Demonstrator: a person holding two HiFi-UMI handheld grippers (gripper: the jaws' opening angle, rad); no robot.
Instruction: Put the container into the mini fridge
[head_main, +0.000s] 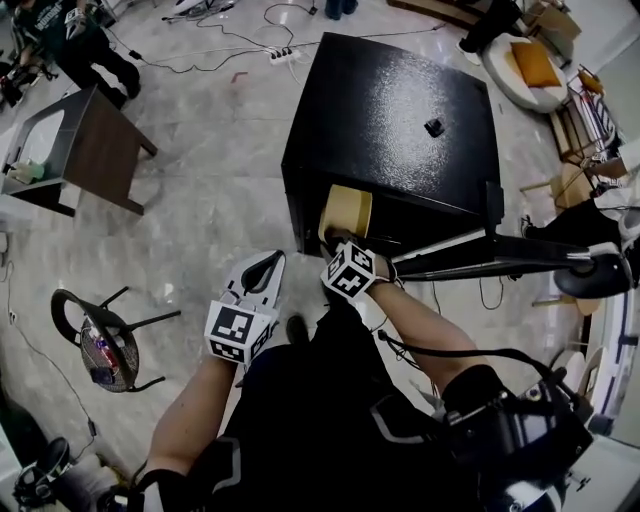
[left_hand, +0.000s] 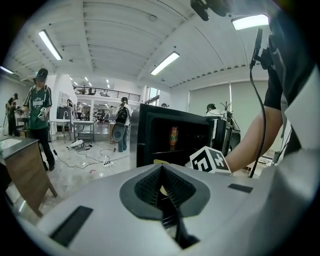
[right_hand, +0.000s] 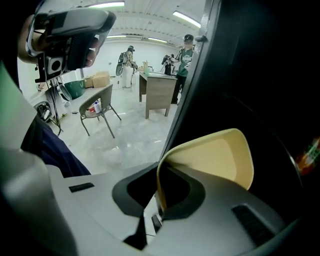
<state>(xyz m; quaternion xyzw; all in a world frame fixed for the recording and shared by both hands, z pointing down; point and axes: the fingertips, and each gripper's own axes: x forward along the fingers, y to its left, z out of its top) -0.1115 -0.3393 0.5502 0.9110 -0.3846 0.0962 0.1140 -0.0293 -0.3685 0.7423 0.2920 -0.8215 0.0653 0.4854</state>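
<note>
At the open front of the mini fridge (head_main: 400, 130), grips the cream container (head_main: 347, 212) with the right gripper (head_main: 338, 250), jaws pinched almost together on the near rim. Holds the container at the dark mouth of the fridge, hollow side turned toward the gripper; cannot tell how far inside. Carries the left gripper (head_main: 272, 262) lower and to the left, near the right one but apart from it. Jaw tips together there, nothing between them, touching nothing. Points it at the fridge front.

Inside the fridge, an orange bottle (left_hand: 173, 138) upright on a shelf, behind the container. On the fridge's top, a small black object (head_main: 434, 127). To the right, the door (head_main: 470, 262) swung wide, clear of both grippers. Nothing between the container and the opening.

Underfoot, a pale glossy floor (head_main: 220, 200) with cables and a power strip (head_main: 282, 54) beyond the fridge. Off to the left, a brown table (head_main: 100, 150) and, nearer, a dark chair (head_main: 105, 345). Farther back, a large bright room under long ceiling lights, with several people (left_hand: 39, 107) standing about.
</note>
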